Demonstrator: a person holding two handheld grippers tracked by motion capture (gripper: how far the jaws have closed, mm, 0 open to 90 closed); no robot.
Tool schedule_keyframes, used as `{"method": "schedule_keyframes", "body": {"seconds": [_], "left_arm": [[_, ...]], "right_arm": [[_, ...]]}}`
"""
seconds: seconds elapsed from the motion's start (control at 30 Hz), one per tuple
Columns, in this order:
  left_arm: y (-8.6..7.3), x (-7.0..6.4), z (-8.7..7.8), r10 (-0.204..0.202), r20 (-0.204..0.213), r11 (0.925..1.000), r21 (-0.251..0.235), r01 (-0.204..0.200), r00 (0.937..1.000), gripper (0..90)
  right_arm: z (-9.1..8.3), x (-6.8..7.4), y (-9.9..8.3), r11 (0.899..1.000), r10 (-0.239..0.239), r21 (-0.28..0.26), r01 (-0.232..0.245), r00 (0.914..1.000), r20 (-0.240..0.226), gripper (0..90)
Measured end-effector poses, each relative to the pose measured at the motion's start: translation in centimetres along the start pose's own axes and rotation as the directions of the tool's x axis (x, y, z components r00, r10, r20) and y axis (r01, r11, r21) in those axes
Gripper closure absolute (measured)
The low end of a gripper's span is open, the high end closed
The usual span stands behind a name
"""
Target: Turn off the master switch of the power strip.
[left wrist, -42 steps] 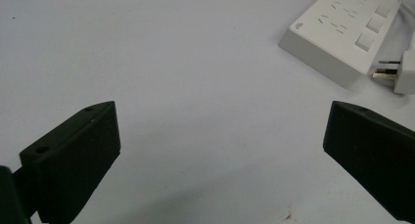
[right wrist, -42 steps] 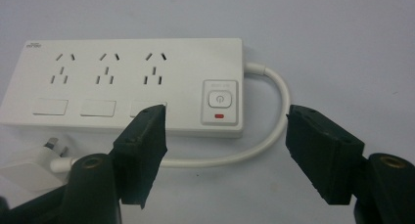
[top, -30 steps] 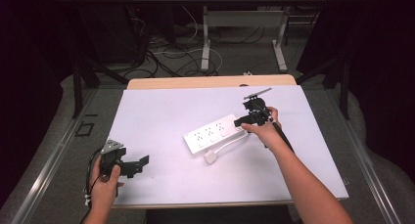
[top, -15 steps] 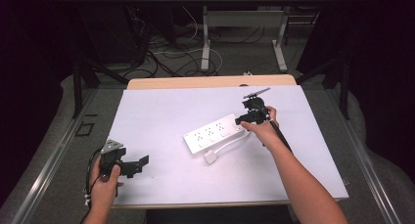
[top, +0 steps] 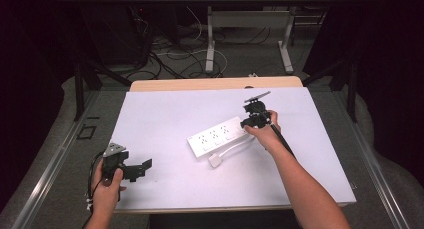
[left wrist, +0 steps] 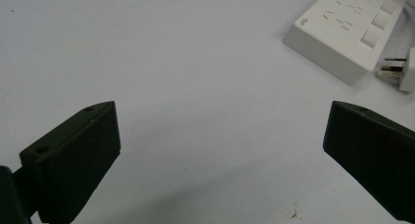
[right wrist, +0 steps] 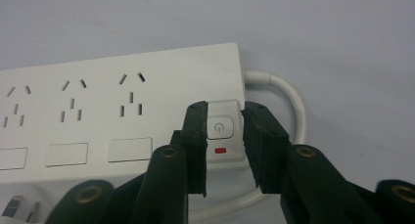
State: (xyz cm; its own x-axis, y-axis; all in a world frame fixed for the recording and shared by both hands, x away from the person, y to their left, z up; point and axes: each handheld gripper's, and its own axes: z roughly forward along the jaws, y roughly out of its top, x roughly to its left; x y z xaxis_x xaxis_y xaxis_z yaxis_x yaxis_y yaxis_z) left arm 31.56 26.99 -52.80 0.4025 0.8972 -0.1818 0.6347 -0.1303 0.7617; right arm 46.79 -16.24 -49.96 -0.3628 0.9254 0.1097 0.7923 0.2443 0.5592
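Over on the left, the left tool (top: 131,168) sits low near the front-left corner of the white table (top: 165,114), held in the person's left hand (top: 106,189). Its jaws are spread wide with nothing between them, just bare table, and the near end of the power strip shows up at the top right of the left gripper view, well apart from it.

Moving to the middle, the white power strip (top: 218,136) lies flat and angled across the table, with its plug (top: 215,160) resting loose just beside it on the front side, prongs visible, cord (right wrist: 293,99) looping back to the strip's right end.

At that right end is where it's happening. The right tool (right wrist: 224,145) is nearly closed, its two jaws bracketing the power button (right wrist: 221,126) on either side, hard against its edges or very close to it. Can't really call it gripping anything, it looks more like it's lined up to press. A small red mark (right wrist: 221,149) sits just below the button.

What could go wrong: with the jaws straddling the button rather than sitting on it, a push down might just land on the casing either side and do nothing. And since the strip is loose and nothing is holding it down, an off-centre shove could slide or spin it across that smooth surface.
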Motion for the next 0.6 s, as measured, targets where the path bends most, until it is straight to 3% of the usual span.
{"method": "schedule_keyframes", "body": {"seconds": [0.3,0.5,0.6], "left_arm": [[-0.04,-0.11,0.11,-0.012,0.005,0.9999,0.000,0.012,0.9999,0.5],[0.06,-0.02,-0.04,0.003,0.011,0.9999,0.016,-0.003,0.9999,0.5],[-0.02,0.05,0.06,0.005,0.001,1.0000,0.005,-0.005,1.0000,0.5]], "right_arm": [[0.31,-0.01,0.04,1.000,-0.028,-0.013,0.028,0.9996,0.000,89.6],[0.80,-0.05,0.09,0.999,-0.032,-0.022,0.032,0.9995,-0.001,90.0],[1.03,0.00,0.08,0.999,-0.033,0.000,0.033,0.9995,0.002,90.0]]}}
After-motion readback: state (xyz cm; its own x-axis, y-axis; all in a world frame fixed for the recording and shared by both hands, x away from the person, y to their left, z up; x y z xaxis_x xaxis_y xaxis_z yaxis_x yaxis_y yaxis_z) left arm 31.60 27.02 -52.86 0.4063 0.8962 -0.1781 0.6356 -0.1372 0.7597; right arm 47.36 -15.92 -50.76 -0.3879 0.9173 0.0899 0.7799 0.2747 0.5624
